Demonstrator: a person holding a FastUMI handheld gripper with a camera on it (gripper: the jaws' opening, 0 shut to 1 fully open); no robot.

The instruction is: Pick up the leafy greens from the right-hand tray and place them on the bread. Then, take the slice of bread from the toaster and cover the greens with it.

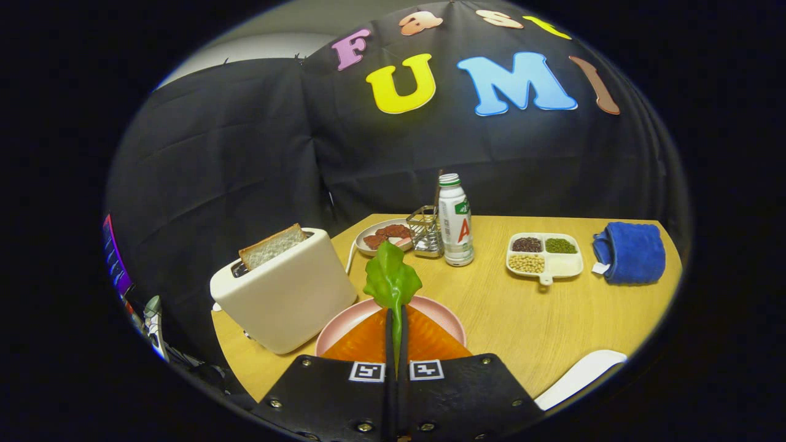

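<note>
My gripper point(396, 325) is shut on a green leaf point(391, 279), whose stem is pinched between both fingers while the blade stands up beyond the tips. Under the fingers lies a pink plate point(442, 312); the fingers hide what lies on it. Left of the plate stands a cream toaster point(288, 298) with a slice of bread point(272, 245) sticking up out of its slot.
Beyond the leaf are a plate of reddish food point(385, 234), a wire rack point(425, 231) and a white bottle point(455, 221). Further right sit a divided dish of beans point(544, 254) and a blue cloth point(630, 252). A white tray edge point(580, 377) shows near the right finger.
</note>
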